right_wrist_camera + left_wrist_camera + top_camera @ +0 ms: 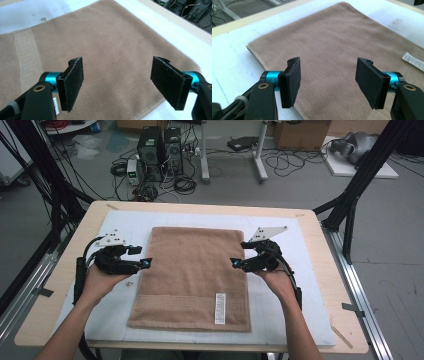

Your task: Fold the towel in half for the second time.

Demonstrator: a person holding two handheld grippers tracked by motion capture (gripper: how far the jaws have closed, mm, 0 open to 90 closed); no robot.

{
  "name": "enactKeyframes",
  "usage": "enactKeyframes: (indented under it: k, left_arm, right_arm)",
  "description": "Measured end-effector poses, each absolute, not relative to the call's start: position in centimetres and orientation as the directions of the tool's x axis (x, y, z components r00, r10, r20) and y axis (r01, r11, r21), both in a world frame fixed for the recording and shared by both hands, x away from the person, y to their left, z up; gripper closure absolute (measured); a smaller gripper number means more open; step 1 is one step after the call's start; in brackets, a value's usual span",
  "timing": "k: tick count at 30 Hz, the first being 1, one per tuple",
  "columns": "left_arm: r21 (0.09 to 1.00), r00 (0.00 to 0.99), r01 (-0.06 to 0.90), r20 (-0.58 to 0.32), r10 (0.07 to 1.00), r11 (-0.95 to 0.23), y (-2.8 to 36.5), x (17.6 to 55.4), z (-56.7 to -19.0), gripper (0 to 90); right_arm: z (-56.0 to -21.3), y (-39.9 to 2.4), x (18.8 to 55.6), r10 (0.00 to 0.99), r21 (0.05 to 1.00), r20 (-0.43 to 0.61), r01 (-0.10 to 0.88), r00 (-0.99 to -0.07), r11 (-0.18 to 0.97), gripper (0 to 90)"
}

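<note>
Fingers (291, 82) of the left gripper (329, 82) stand apart with nothing between them in the left gripper view, above the near edge of the brown towel (332, 40). In the right gripper view, the right gripper (120, 83) is likewise spread and empty over the towel. From the high view, the towel lies flat on the white mat (130, 222) covering the counter (75, 240), a gripper at each side edge, its white label (220, 308) near the front.
</note>
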State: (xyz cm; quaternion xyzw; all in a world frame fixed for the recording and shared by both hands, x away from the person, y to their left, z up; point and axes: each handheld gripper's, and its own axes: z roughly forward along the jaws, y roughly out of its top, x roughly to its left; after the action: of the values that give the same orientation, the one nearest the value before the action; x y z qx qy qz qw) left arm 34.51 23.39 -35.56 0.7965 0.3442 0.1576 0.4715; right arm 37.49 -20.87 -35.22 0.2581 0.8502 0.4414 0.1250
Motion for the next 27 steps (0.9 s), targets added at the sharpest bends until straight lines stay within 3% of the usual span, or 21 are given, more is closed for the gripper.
enactKeyframes:
  k: [12, 20, 27]
  left_arm:
    - [0.85, 0.659, 0.447, -0.102, 0.745, -0.28, 24.3, 40.4, -36.0, 38.1]
    - [0.82, 0.611, 0.508, -0.126, 0.781, -0.265, 24.5, 43.9, -39.7, 39.4]
    - [0.821, 0.564, 0.525, -0.14, 0.813, -0.223, 23.9, 45.6, -42.2, 43.5]
  right_arm:
    - [-35.0, -21.5, 42.6, 0.606, 0.801, 0.017, 0.373, -0.795, 0.467, 26.6]
    - [-38.7, -21.9, 46.0, 0.661, 0.756, 0.023, 0.446, -0.75, 0.479, 28.0]
    - [-41.4, -22.3, 47.6, 0.702, 0.728, 0.025, 0.494, -0.712, 0.475, 35.3]
